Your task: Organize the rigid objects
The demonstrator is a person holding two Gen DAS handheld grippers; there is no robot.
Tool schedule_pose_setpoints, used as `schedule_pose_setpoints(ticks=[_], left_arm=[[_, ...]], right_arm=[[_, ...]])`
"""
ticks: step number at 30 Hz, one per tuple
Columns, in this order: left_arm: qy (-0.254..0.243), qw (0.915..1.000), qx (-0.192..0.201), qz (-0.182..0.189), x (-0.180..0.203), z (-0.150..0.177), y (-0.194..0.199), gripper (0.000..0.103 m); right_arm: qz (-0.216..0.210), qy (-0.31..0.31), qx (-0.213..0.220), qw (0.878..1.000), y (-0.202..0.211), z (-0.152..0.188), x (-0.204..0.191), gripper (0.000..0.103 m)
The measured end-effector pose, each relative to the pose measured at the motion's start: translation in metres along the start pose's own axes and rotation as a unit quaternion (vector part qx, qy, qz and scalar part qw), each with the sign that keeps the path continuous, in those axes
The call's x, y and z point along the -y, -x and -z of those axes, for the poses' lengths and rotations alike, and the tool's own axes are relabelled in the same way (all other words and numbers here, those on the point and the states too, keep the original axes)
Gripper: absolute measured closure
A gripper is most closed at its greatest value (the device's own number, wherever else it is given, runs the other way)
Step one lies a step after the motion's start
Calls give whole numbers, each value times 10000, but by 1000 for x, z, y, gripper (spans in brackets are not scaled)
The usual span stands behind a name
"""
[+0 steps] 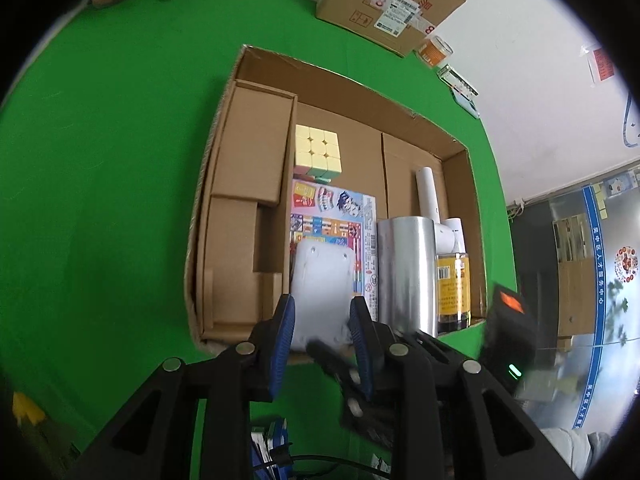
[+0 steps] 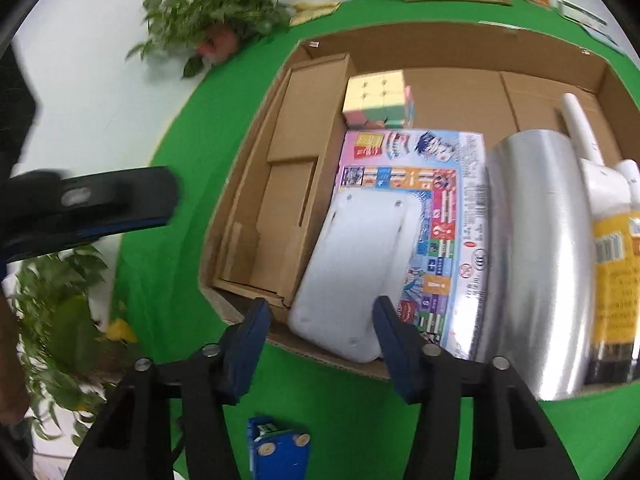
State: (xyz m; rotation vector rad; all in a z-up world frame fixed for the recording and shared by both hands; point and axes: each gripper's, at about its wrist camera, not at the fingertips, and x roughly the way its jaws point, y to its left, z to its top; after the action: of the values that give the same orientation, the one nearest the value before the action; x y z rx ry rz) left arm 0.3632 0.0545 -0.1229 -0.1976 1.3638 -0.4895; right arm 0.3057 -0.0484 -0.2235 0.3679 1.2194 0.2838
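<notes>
An open cardboard box (image 1: 460,168) on green cloth holds a pastel puzzle cube (image 1: 318,152), a colourful flat game pack (image 1: 340,216), a silver cylinder (image 1: 408,272), a yellow-labelled bottle (image 1: 452,284) and white tubes (image 1: 428,188). A white rounded device (image 1: 322,284) lies on the game pack, its near end between my left gripper's (image 1: 322,312) blue pads; contact is unclear. In the right wrist view my right gripper (image 2: 320,316) is open, its pads astride the near end of the white device (image 2: 360,264) without touching. The cube (image 2: 374,98) sits behind it.
Folded cardboard inserts (image 1: 248,200) fill the box's left side. A taped carton (image 1: 390,4) and small packs (image 1: 460,84) lie beyond the box. Potted plants (image 2: 216,12) stand at the cloth's left edge. A blue object (image 2: 280,448) lies under my right gripper.
</notes>
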Motion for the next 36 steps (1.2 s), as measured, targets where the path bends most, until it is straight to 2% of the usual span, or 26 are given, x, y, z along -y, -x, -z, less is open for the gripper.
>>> schedule_pose_setpoints(ticks=[1, 3, 6, 7, 8, 9, 10, 11, 12, 13, 14, 17, 19, 20, 22, 23, 25, 28, 30, 32, 36], left_arm=[[18, 10000, 22, -8, -1, 5, 3, 76], [53, 9999, 113, -40, -5, 16, 13, 76], [29, 9993, 308, -197, -8, 30, 23, 76], [-22, 9980, 491, -388, -7, 34, 29, 76], [-183, 9920, 941, -823, -3, 41, 41, 70], [-418, 9801, 1432, -1311, 4, 48, 53, 61], [-565, 9683, 1773, -1668, 10, 55, 61, 29], [-678, 9544, 2117, -1992, 16, 62, 70, 7], [-756, 9422, 2449, -2159, 21, 70, 79, 6], [-792, 9380, 2570, -2186, 22, 74, 83, 5], [-802, 9376, 2581, -2190, 23, 77, 84, 5], [-688, 9436, 2379, -2198, 19, 83, 81, 5], [-546, 9545, 2133, -2012, 11, 89, 74, 5], [-435, 9632, 1935, -1814, 5, 94, 69, 5], [-276, 9752, 1601, -1501, -3, 105, 61, 5], [-119, 9845, 1242, -1230, -13, 112, 49, 5], [226, 9935, 723, -849, -29, 127, 30, 5], [605, 9972, 154, -411, -47, 149, 1, 5], [751, 9967, -139, -269, -55, 165, -22, 6], [850, 9957, -336, -173, -60, 180, -43, 6], [826, 9946, -619, -138, -61, 186, -78, 8]], right_arm=[[-8, -25, -77, 10000, -6, 0, 1, 69], [3, -110, -46, 9999, -9, -1, 5, 74], [-129, -16, -62, 9999, -3, -2, 1, 69], [-158, 45, -29, 9999, 4, 0, -2, 59], [-87, 126, 43, 9999, 12, 2, -5, 39], [99, 263, 227, 9993, 24, 6, -9, 27], [460, 440, 574, 9963, 43, 12, -16, 3], [813, 570, 904, 9909, 59, 18, -21, 0], [1205, 727, 1327, 9811, 79, 26, -28, 1], [1353, 777, 1542, 9756, 91, 32, -32, 1], [1416, 761, 1687, 9725, 101, 38, -34, 1], [1437, 627, 1781, 9714, 115, 54, -34, 0], [1357, 639, 1598, 9757, 112, 61, -33, 1], [1323, 662, 1465, 9781, 109, 64, -32, 1], [1180, 653, 1164, 9840, 100, 73, -28, 1], [1104, 626, 1023, 9866, 96, 79, -26, 1], [963, 574, 641, 9916, 84, 94, -20, 1], [903, 624, 103, 9939, 66, 116, -13, 1], [879, 726, -265, 9931, 57, 134, -9, 1], [861, 776, -449, 9922, 55, 148, -3, 1], [958, 704, -595, 9911, 61, 170, 13, 1]])
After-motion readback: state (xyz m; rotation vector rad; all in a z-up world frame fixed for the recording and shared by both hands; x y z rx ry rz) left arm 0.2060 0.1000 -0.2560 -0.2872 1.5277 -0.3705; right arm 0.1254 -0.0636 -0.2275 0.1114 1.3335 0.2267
